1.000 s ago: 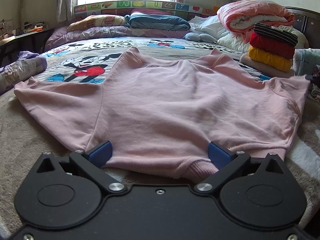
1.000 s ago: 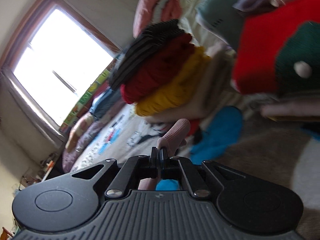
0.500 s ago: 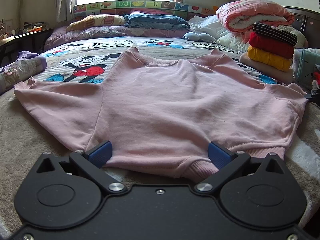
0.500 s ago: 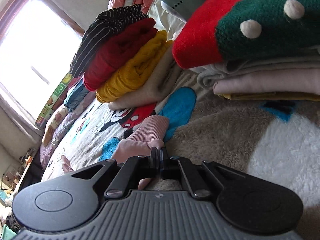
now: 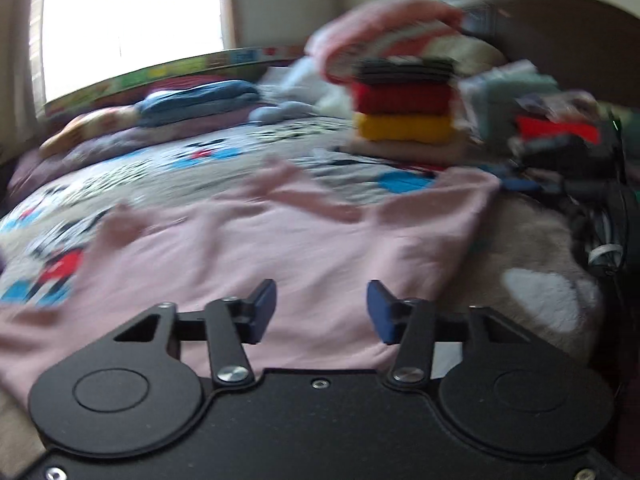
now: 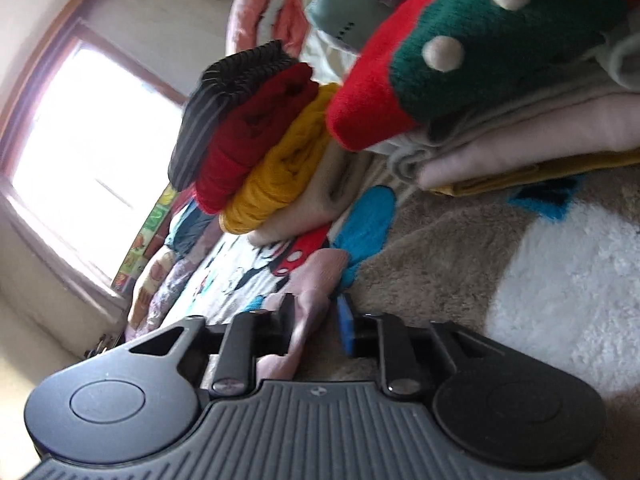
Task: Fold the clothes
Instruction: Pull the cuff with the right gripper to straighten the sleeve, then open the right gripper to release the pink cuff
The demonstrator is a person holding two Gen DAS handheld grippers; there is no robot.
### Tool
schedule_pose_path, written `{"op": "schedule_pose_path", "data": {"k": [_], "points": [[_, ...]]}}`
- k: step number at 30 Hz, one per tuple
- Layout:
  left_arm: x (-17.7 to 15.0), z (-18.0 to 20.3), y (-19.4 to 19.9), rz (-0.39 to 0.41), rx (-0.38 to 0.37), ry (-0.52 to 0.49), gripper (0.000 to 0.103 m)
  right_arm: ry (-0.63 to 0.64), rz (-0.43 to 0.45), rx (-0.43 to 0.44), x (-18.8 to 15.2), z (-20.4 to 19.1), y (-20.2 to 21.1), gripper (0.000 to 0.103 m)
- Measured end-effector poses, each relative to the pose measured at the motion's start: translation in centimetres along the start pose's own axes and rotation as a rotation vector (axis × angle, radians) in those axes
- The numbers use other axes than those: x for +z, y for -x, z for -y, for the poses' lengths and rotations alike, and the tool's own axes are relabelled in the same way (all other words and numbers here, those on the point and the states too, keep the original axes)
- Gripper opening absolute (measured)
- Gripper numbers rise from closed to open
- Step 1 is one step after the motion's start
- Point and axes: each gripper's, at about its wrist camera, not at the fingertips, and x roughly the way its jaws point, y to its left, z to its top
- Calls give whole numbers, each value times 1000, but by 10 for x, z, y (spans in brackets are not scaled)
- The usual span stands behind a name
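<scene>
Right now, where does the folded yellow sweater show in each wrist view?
Left wrist: yellow sweater, upper right of centre, third down in the stack, under the red one.
Right wrist: yellow sweater, centre-left, stack tilted sideways.
Shared landmark: the black striped top crowning that stack.

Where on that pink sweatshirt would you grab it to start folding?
Probably the pink sweatshirt at its sleeve cuff, coming in low from the bed's edge: it lies flat, and the ribbed cuff bunches up between the just-opened right gripper, giving the pads something thick.
</scene>
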Motion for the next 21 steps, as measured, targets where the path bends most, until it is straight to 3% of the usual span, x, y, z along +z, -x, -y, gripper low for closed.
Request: {"op": "schedule_pose_path", "data": {"k": [5,10,14,16,18,21], "points": [[12,30,-45,-32,27,66,35,3,-4,30,2,1,-1,33],[6,56,-65,-110,28,-45,31,-24,-8,43,3,8,-1,31],[24,53,-58,-55,40,-20,32,-34,-6,50,3,9,-1,31],[27,59,-63,-51,14,-22,32,-44,-7,51,4,10,-1,31],[22,68,-78,-132,-32,-54,31,-50,-11,44,5,9,-2,31],[21,73,-81,-126,-35,-79,31,-31,-22,22,7,4,-2,31]]}}
